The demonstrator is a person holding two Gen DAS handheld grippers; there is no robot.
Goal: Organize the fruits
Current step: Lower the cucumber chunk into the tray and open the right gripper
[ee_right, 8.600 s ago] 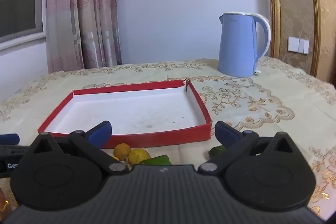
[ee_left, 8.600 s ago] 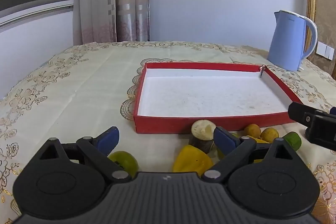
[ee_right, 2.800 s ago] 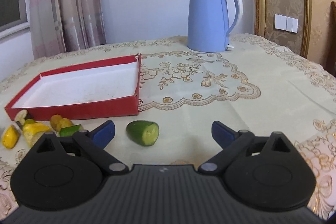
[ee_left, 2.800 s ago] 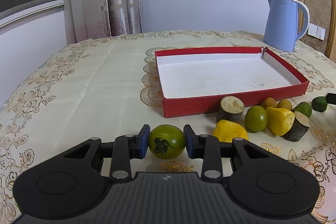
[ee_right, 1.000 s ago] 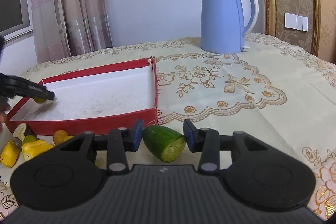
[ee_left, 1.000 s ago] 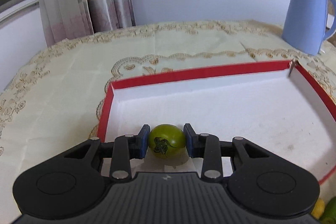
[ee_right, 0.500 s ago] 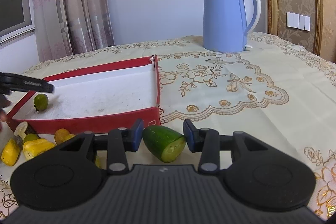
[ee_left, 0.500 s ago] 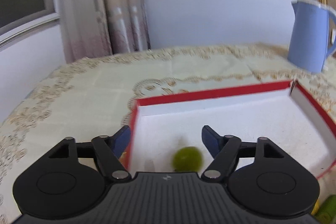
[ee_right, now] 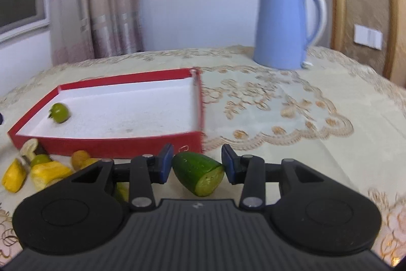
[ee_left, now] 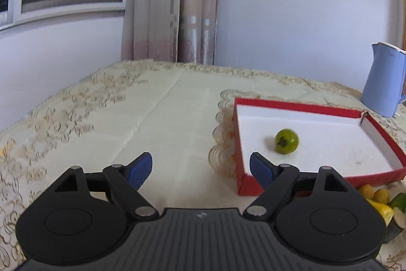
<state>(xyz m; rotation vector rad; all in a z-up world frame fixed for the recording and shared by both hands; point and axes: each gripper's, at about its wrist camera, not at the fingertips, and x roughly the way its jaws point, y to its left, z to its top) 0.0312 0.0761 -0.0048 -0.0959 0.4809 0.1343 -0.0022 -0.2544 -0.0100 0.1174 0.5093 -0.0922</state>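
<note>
A green tomato (ee_left: 286,141) lies loose inside the red tray (ee_left: 299,106), near its left wall; it also shows as the green tomato (ee_right: 60,113) in the red tray (ee_right: 114,144) of the right wrist view. My left gripper (ee_left: 200,169) hangs over the tablecloth just left of the tray, its jaws opening with nothing between them. My right gripper (ee_right: 196,165) is shut on a cut green cucumber piece (ee_right: 199,173), just in front of the tray's near right corner.
Yellow and green fruit pieces (ee_right: 40,169) lie in a heap on the cloth before the tray's front wall; some show as fruit pieces (ee_left: 380,200) at the lower right. A blue kettle (ee_right: 286,27) stands behind the tray on the right. Curtains and a window back the table.
My left gripper let go of the green tomato inside the tray, spread its jaws and drew back to the left, off the tray. The tomato rolled a little. My right gripper kept its hold on the cucumber.
</note>
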